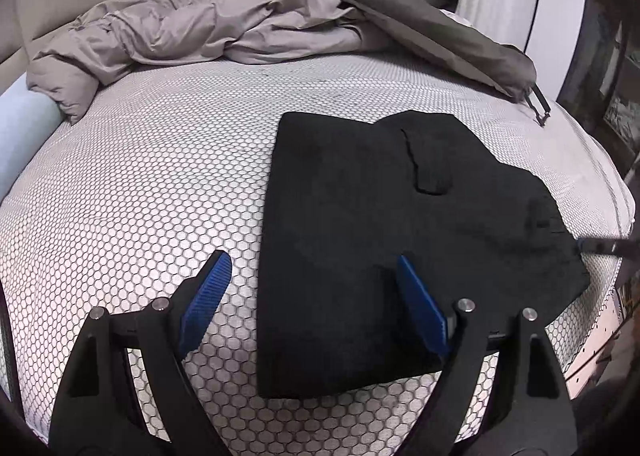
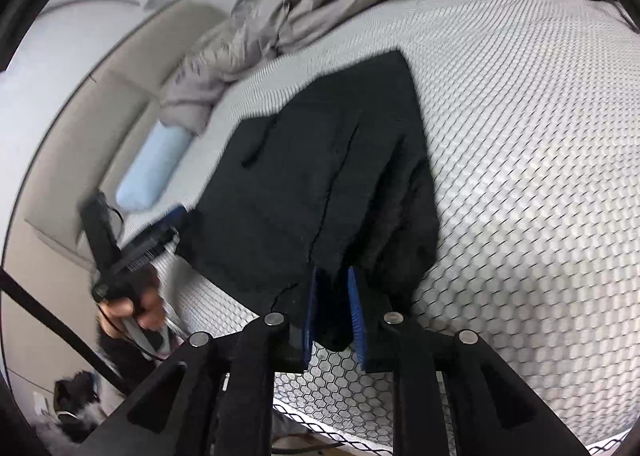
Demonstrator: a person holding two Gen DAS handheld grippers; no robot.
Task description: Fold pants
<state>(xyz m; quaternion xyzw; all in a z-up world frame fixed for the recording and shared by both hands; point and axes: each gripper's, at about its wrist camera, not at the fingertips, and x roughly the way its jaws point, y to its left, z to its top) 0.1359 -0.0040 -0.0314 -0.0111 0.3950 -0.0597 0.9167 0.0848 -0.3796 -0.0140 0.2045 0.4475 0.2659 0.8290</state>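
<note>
The black pants (image 1: 360, 248) are lying folded on the honeycomb-patterned mattress (image 1: 140, 183), filling the centre right of the left wrist frame. The left gripper (image 1: 312, 276) is hovering with its jaws spread wide across the pants' near left edge, gripping nothing. At the bottom centre of the right wrist frame, the right gripper (image 2: 335, 296) is pinching a corner of the pants (image 2: 320, 159) between narrow jaws
</note>
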